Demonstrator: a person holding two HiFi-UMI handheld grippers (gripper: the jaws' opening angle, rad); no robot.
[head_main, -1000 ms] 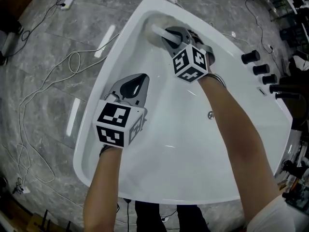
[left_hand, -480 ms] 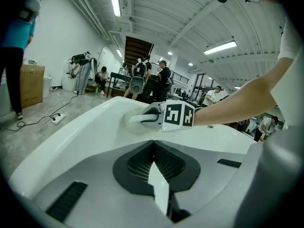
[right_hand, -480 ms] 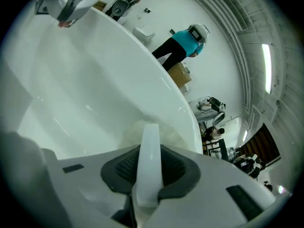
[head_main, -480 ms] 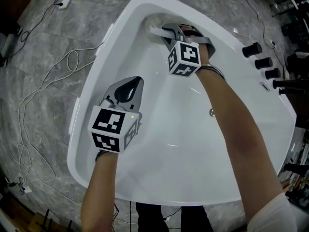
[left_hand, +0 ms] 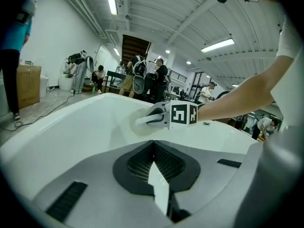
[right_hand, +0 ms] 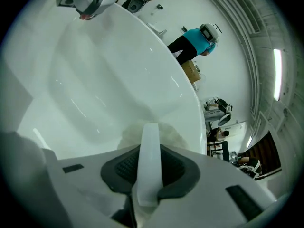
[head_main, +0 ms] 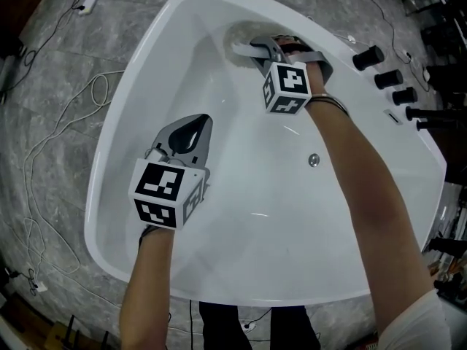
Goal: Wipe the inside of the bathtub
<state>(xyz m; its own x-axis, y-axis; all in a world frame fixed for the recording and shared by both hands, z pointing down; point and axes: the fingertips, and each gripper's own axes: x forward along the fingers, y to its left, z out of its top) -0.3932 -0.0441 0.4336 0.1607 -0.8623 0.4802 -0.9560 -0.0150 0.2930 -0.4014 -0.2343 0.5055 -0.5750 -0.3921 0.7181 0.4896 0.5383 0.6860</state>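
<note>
Two tools are over the tub (head_main: pixel 277 224). The right tool (head_main: pixel 255 49) is clamped on the stiff white handle (right_hand: pixel 150 151) of a pale pad (head_main: pixel 236 38), which sits against the curved end wall at 12 o'clock. The left tool (head_main: pixel 192 131) hangs at 9 o'clock, its jaws together on nothing. The pad looks light and squashy, so it should give under pressure. The handle is smooth plastic and may twist in the jaws, so a hold low on it, near the pad, seems best. The glossy wall will likely let the pad slide easily. The rim runs just behind the pad and the black taps (head_main: pixel 385 79) stand at 2 o'clock. Open room lies toward 6 o'clock, past the drain (head_main: pixel 313 160).
</note>
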